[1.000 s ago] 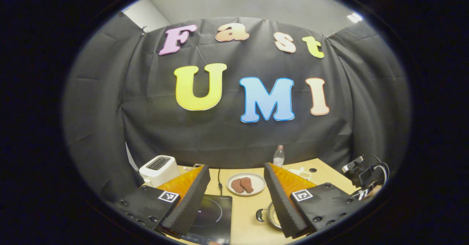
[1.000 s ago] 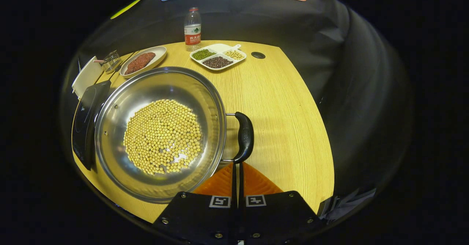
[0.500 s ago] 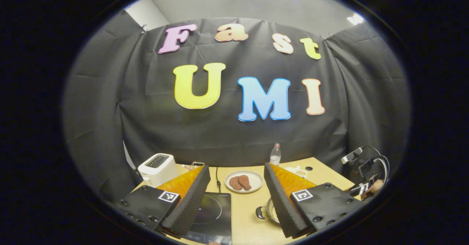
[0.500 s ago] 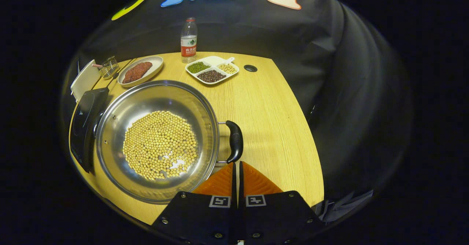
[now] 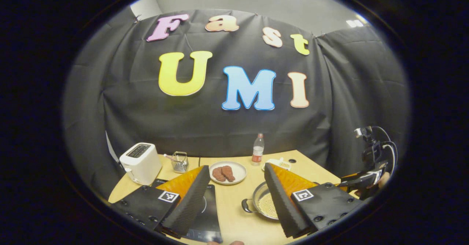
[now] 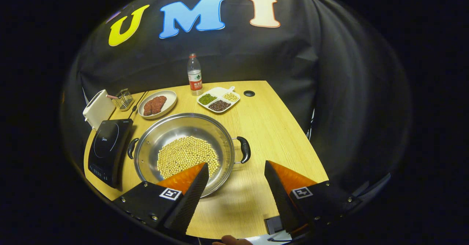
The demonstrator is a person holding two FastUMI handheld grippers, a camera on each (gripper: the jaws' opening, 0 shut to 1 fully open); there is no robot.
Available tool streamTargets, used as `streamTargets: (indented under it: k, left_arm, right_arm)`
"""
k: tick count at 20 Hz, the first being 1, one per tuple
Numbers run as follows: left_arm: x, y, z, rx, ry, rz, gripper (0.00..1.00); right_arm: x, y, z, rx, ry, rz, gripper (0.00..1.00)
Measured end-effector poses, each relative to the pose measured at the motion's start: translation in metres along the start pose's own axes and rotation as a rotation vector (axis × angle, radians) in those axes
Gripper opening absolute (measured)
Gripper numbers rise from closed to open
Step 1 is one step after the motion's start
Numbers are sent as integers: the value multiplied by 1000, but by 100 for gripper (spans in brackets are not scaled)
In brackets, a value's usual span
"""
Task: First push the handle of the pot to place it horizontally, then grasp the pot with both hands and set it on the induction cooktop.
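Note:
A steel pot (image 6: 172, 127) holding yellow beans (image 6: 187, 155) sits on the wooden table, its two black handles (image 6: 244, 149) pointing left and right. The black induction cooktop (image 6: 108, 146) lies just left of it. My right gripper (image 6: 236, 165) is open above the pot's near right side and touches nothing. In the left gripper view, my left gripper (image 5: 236, 168) is open and empty above the table, with the cooktop (image 5: 207, 215) under its left finger and the pot (image 5: 262, 203) behind its right finger. The right gripper (image 5: 366, 180) shows at the far right there.
Behind the pot stand a plate of meat (image 6: 157, 103), a water bottle (image 6: 194, 74) and a divided dish of beans (image 6: 218, 99). A white toaster (image 6: 98, 107) and a small wire basket (image 6: 124, 99) stand at the back left. The table's edge runs close on the right.
My right gripper has gone from shut to open and has drawn back and up from the pot's right handle. The left gripper has shifted, so more of the table shows.

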State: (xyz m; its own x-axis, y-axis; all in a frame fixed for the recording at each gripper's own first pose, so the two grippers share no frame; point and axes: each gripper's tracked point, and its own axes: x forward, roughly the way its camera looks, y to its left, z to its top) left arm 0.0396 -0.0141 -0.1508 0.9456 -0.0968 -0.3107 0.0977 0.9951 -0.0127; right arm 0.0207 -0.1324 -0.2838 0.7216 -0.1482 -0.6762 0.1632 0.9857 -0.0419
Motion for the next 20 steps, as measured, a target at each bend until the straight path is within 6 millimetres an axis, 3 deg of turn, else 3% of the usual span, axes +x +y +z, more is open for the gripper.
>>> streamTargets:
  k: [6, 14, 20]
  left_arm:
    - [48, -25, -65, -26, 154, -33, 97]
    - [113, -40, -160, -29, 372, -8, 97]
    - [142, -42, -232, -51, 545, 4, 97]
  right_arm:
    - [10, -4, -2, 25, 5, 31, 93]
    - [60, -8, -6, -10, 66, 78, 93]
    - [101, -5, -4, -54, 110, 100, 93]
